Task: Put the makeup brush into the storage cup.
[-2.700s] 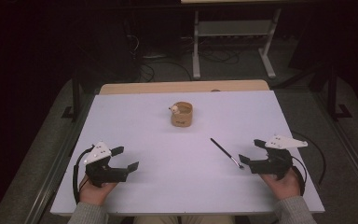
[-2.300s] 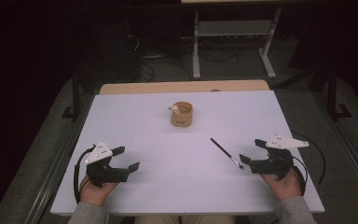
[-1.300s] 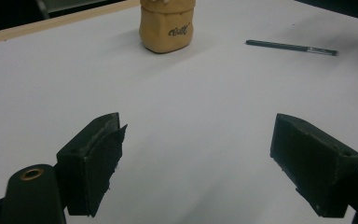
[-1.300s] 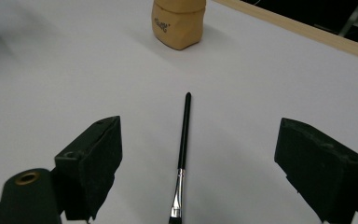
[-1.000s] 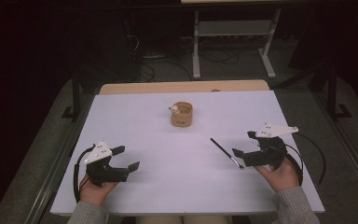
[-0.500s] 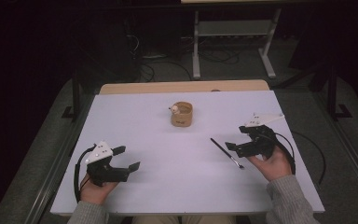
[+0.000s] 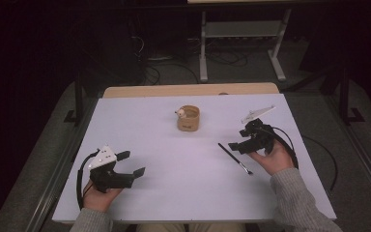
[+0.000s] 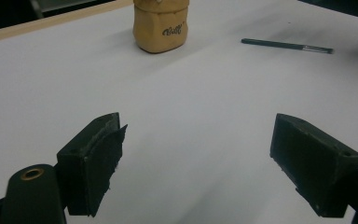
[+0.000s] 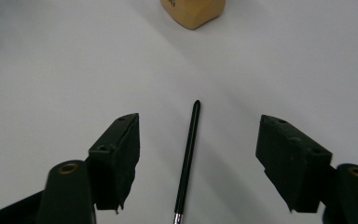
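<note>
A thin black brush (image 7: 234,158) with a metal ferrule lies flat on the white table (image 7: 154,145), right of centre. My right gripper (image 7: 237,140) hovers just over its right side, pointing left. In the right gripper view the brush (image 9: 187,154) lies between the jaws of the right gripper (image 9: 200,129), and neither pad touches it. Those jaws have just been closing but still stand apart. A small tan cup (image 7: 188,118) with something white at its rim stands at the middle back. My left gripper (image 7: 133,163) rests open at the front left, with nothing between its jaws (image 8: 200,130).
From the left gripper view, the tan cup (image 8: 161,25) and the brush (image 8: 284,45) lie far ahead. A wooden strip (image 7: 188,90) borders the table's far edge. Beyond it a metal stand (image 7: 241,34) and cables sit on the dark floor.
My right gripper has moved forward and to the left across the table, up to the brush, and its jaws have narrowed. The left gripper, the cup and the brush have not moved.
</note>
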A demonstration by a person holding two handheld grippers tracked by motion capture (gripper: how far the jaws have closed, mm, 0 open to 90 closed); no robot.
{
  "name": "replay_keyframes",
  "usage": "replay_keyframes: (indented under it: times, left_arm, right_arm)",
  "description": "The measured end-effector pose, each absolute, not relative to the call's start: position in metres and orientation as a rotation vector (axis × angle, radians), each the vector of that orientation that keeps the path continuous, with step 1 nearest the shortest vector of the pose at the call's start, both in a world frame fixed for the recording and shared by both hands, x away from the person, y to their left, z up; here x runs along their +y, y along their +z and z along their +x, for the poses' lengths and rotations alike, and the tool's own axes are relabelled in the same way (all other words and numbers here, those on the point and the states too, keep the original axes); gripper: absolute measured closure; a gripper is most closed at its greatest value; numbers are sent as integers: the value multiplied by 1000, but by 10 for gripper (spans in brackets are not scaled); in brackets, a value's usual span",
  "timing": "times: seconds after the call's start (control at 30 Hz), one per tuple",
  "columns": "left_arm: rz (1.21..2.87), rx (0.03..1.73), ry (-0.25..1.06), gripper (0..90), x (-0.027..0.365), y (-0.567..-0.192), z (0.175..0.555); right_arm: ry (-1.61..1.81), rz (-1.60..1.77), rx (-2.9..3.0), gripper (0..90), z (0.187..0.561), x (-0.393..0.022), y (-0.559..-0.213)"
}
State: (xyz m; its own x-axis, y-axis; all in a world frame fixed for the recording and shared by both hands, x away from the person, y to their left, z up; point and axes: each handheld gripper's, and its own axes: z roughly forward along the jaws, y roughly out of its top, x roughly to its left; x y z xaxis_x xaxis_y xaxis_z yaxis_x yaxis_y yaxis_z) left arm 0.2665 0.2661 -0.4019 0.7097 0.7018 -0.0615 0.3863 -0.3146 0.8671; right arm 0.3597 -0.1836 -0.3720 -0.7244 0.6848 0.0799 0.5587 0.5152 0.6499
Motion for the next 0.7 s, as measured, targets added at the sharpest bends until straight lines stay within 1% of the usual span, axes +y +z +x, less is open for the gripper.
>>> replay_keyframes:
  times: [0.03,0.2,0.3,0.53,0.7]
  left_arm:
    - [1940,839,406,163,266,-402,267]
    - [1944,835,405,163,266,-402,268]
    - [1945,832,406,163,264,-402,267]
    - [1933,834,407,163,265,-402,267]
    - [1932,835,403,165,265,-402,268]
  right_arm:
    - [977,1074,2587,321,363,-181,-374]
    - [899,1099,2633,355,370,-178,-385]
    - [866,1112,2661,392,373,-176,-390]
    - [795,1107,2693,421,373,-168,-397]
    - [754,1123,2713,451,373,-165,-409]
